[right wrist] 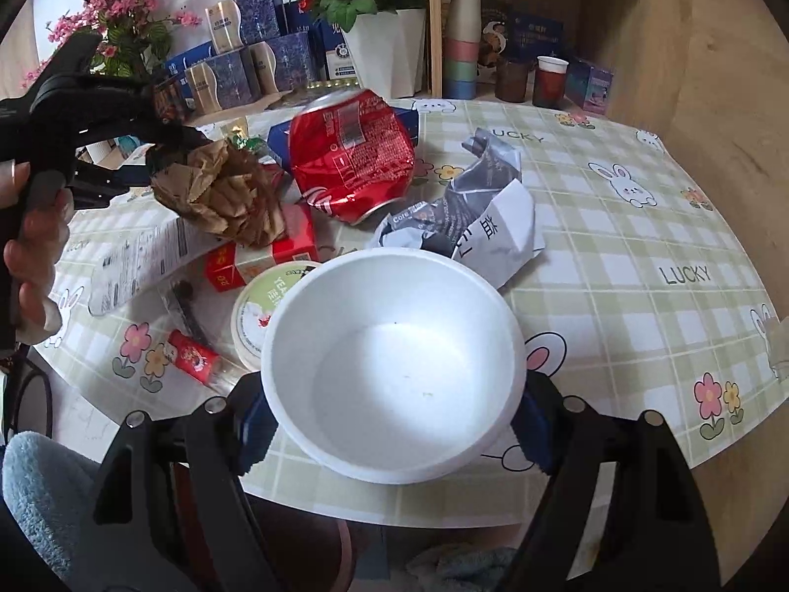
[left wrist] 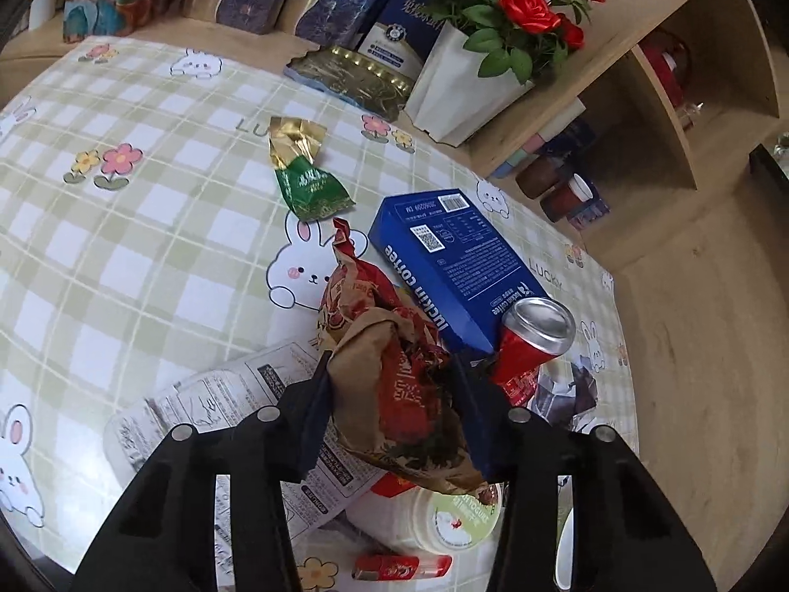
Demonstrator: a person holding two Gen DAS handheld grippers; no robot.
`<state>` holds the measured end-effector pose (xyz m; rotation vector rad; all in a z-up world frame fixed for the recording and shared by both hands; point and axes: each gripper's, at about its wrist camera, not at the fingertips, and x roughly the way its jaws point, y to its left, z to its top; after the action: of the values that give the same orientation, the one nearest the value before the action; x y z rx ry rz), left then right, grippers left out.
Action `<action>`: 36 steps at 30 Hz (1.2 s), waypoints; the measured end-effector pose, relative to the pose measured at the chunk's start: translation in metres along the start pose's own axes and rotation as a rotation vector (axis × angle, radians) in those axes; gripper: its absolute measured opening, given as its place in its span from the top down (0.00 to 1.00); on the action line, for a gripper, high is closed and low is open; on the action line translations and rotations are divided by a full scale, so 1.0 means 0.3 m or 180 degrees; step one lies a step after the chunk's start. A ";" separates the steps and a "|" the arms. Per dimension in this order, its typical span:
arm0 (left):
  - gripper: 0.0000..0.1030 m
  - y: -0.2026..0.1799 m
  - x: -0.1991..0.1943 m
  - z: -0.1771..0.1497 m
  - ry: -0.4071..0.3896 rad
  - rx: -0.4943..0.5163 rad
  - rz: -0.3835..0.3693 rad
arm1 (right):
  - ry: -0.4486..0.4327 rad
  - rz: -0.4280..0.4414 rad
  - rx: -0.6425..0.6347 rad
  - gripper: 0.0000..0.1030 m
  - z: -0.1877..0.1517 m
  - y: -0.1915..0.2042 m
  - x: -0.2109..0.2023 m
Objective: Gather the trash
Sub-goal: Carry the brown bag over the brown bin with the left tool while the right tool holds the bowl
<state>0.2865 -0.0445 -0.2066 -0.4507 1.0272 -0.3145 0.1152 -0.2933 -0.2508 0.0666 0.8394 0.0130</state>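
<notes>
A: Left gripper (left wrist: 394,394): jaws clamped on crumpled wrapper (left wrist: 394,375), lifted above the desk (left wrist: 148,197) litter.

B: Right gripper (right wrist: 394,424): jaws clamped across foam bowl (right wrist: 392,370), mouth up, probably to receive trash.

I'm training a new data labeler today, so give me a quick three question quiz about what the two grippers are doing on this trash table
1. True or false: the left gripper is shut on the crumpled brown paper wrapper.
2. What does the right gripper hold? A) the crushed red can B) the white foam bowl C) the green tea packet
3. Fill in: the blue coffee box lies on the table beside the crushed red ____.

Key
1. True: both fingers press the wrapper's sides.
2. B: the bowl sits between its fingers at the table edge.
3. Can.
</notes>
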 end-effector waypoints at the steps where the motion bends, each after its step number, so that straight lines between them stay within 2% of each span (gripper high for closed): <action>1: 0.57 -0.003 -0.018 0.000 -0.0031 0.0027 -0.0003 | -0.0003 0.0007 0.0005 0.25 0.000 0.004 -0.005; 11: 0.58 -0.085 -0.215 -0.036 -0.0280 0.0358 -0.0219 | -0.0122 0.0038 -0.0029 0.25 -0.020 0.041 -0.117; 15: 0.58 -0.130 -0.313 -0.078 -0.0385 0.0605 -0.0292 | -0.0173 0.0038 -0.0044 0.25 -0.035 0.053 -0.172; 23: 0.58 -0.157 -0.491 -0.222 -0.0509 0.1011 -0.0375 | -0.0299 0.0069 -0.0131 0.25 -0.082 0.096 -0.294; 28: 0.58 -0.144 -0.582 -0.337 -0.0563 0.1319 -0.0322 | -0.0359 0.0121 -0.0172 0.25 -0.115 0.127 -0.337; 33: 0.58 -0.097 -0.637 -0.460 -0.0563 0.1423 -0.0300 | -0.0399 0.0153 -0.0204 0.25 -0.157 0.149 -0.357; 36: 0.58 -0.055 -0.625 -0.540 -0.0428 0.1391 -0.0294 | -0.0377 0.0195 -0.0160 0.25 -0.194 0.152 -0.356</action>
<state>0.0533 -0.0077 -0.1295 -0.1213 0.7792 -0.5694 0.0012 -0.2488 -0.2070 0.0454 0.7180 0.0870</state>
